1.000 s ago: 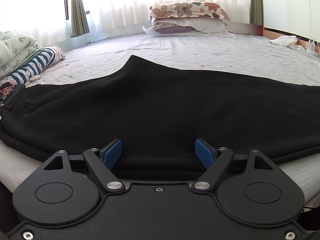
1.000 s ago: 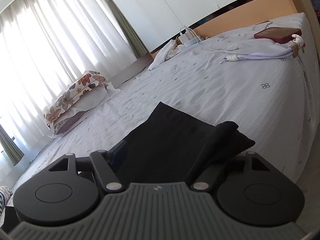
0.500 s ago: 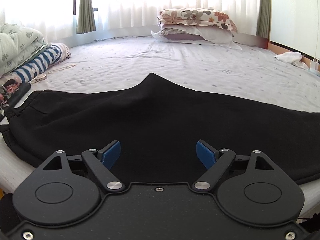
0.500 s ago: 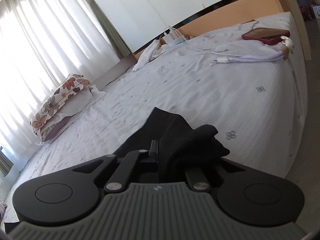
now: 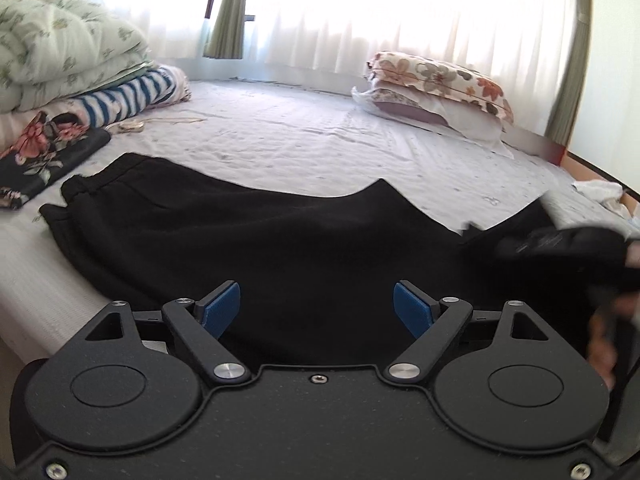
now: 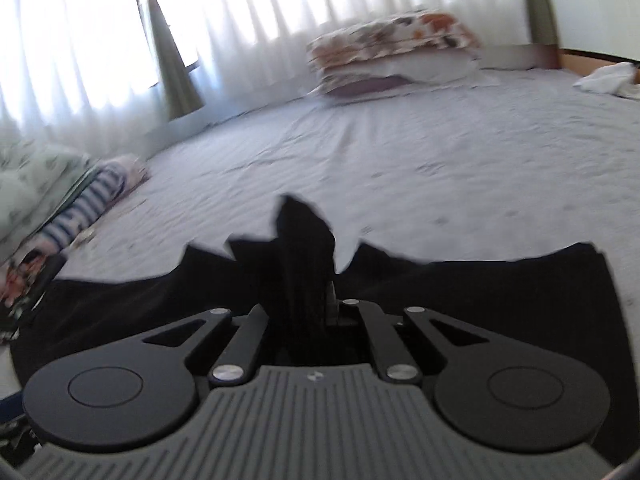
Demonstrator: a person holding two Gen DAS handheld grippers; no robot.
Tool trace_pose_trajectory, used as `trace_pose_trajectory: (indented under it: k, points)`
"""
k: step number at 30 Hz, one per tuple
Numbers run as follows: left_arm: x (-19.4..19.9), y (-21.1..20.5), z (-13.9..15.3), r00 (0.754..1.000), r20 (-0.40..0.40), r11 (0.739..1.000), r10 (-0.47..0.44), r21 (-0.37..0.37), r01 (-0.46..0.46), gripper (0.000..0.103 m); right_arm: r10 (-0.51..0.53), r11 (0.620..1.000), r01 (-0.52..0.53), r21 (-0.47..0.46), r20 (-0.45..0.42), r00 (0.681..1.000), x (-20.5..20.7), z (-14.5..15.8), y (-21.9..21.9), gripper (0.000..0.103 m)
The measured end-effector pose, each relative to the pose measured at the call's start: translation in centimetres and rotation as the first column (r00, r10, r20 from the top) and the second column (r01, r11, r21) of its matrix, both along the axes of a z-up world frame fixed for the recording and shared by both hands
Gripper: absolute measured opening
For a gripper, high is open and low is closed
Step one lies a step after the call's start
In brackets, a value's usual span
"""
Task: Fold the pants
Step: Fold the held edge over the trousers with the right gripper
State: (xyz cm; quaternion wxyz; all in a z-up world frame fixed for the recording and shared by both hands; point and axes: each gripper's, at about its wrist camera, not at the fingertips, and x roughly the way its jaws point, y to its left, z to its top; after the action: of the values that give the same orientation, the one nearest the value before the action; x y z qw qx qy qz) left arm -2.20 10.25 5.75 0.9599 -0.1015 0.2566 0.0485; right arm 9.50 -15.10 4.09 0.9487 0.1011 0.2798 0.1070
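Black pants [image 5: 248, 240] lie flat on the bed [image 5: 320, 144], long axis running side to side across the left wrist view, waistband at the far left near a floral cloth [image 5: 36, 156], the leg end off to the right. Left gripper [image 5: 316, 308] hovers at the near edge with its blue pads spread wide, pinching nothing. Right gripper [image 6: 304, 276] is pressed together on a bunched end of the pants, lifted above the flat cloth. Judging by this, the right side is nearer the leg end, and the fold likely carries it toward the waistband at the left.
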Motion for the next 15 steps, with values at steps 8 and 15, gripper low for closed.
trace_pose_trajectory:
  k: [8, 15]
  points:
    - [0.3, 3.7, -1.2, 0.999, -0.017, 0.997, 0.042, -0.071, -0.043, 0.084, 0.144, 0.987, -0.148, -0.064, -0.057, 0.988, -2.4, -3.4, 8.9, 0.005]
    - [0.5, 4.0, -1.5, 0.999, -0.017, 0.996, 0.043, -0.076, -0.045, 0.084, 0.137, 0.987, -0.14, -0.078, -0.046, 0.99, -2.3, -3.4, 9.7, 0.005]
